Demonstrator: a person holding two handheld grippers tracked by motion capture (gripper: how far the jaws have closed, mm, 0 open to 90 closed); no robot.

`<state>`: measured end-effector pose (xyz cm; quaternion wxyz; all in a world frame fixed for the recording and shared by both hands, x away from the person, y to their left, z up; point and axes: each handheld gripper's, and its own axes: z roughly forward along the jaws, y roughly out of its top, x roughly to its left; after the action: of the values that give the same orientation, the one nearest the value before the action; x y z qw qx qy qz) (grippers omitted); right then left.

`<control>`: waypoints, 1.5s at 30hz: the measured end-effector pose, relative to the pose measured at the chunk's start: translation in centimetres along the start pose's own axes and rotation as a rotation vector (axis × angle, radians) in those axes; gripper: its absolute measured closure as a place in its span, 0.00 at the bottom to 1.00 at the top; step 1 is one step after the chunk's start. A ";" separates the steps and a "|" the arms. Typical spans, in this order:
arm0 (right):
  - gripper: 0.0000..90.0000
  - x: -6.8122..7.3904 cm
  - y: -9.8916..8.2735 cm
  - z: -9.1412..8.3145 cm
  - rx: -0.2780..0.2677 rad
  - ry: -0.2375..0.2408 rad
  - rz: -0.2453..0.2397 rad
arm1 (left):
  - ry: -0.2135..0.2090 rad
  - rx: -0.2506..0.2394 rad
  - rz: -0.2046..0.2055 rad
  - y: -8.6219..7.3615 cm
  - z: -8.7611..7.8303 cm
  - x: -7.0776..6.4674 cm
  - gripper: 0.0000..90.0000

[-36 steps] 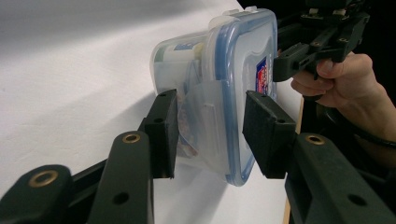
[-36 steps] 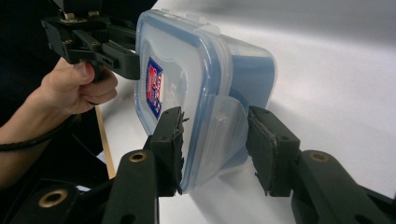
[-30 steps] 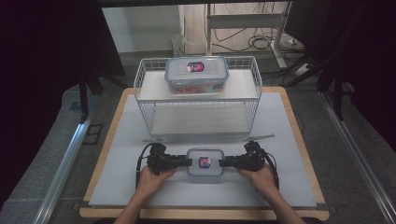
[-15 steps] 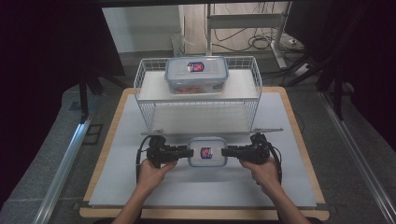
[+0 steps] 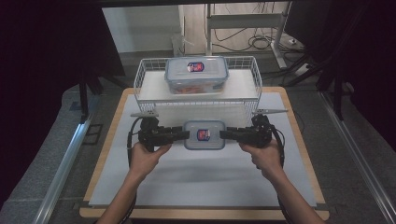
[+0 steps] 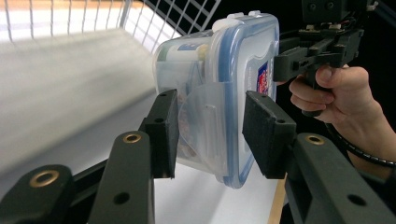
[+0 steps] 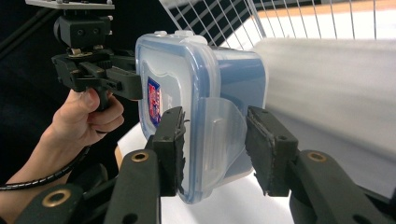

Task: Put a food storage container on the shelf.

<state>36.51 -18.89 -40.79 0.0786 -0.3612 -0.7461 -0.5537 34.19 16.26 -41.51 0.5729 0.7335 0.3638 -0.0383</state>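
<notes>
Both hands are holding a small lidded box [image 5: 203,134] level between them, above the table [image 5: 196,182] just in front of the wire basket [image 5: 140,86]. Left hand-held gripper [image 5: 182,135] is gripping the box's left end, jaws part closed over the side latch flap; in the left gripper view the pads [image 6: 261,130] are bracketing lid and base. Right hand-held gripper [image 5: 226,135] is doing the same at the right end. The box's long axis is running left-right, straight from one gripper to the other, both equally near. A larger lidded box [image 5: 196,73] is sitting in the basket directly beyond, so the likely move is up and forward over the basket's rim.
</notes>
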 end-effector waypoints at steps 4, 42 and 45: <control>0.64 0.5 1.8 -0.2 -0.009 0.007 -0.012 | 0.008 -0.008 0.009 1.7 -0.7 -0.2 0.63; 0.64 1.6 16.4 0.0 -0.122 0.019 -0.047 | 0.044 -0.145 0.002 15.3 -3.9 0.9 0.63; 0.64 1.2 17.1 0.2 -0.128 0.017 -0.048 | 0.044 -0.155 -0.005 15.6 -3.7 1.3 0.63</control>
<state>46.36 -16.04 -27.09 0.0487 -0.3428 -0.7170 -0.6050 42.86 18.88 -28.17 0.6198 0.6866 0.3800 0.0048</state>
